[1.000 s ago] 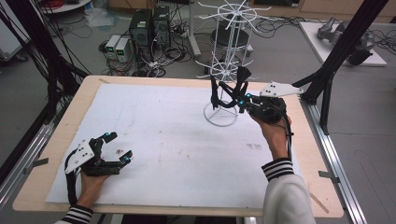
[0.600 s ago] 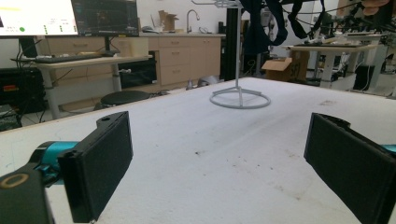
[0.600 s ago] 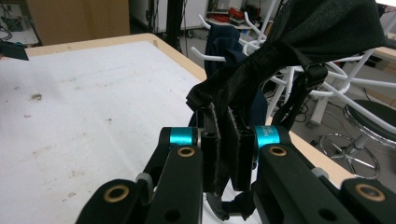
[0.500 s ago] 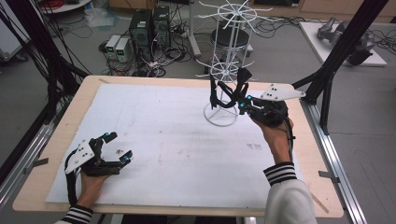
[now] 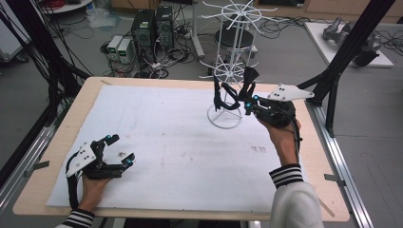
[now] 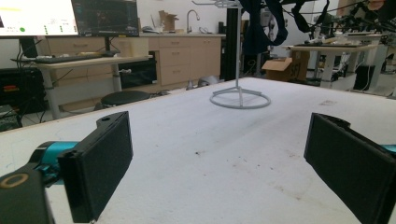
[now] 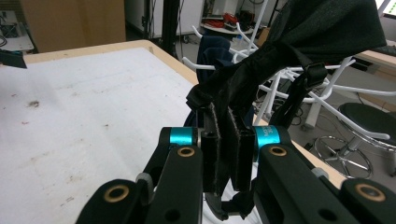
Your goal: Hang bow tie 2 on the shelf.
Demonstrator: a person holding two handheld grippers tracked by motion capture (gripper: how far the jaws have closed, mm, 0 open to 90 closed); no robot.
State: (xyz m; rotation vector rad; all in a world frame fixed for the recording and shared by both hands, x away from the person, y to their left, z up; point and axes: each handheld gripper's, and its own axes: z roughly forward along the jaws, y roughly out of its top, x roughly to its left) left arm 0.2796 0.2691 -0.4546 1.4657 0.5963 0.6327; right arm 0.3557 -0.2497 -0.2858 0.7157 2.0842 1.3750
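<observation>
Near the table's front-left corner my left gripper rests low on the white mat, jaws wide apart with nothing between them; in the left gripper view the two black pads frame bare mat and the rack's ring base far ahead. I read that as a parked hand, kept clear of the work, forearm entering from the front edge and the gripper pointing toward the far-right corner. Moving right, the white wire rack stands near the table's far edge, right of centre, upright on its ring base. My right gripper is raised beside it, its jaws pressed together on a black strap of dark fabric; the right gripper view shows the strap pinched between the pads and the cloth draped over the rack's white prongs. The pinch is high, I judge, so the loop can be lifted on or off a prong. The right forearm reaches up from the front-right edge, wrist tilted toward the rack.
</observation>
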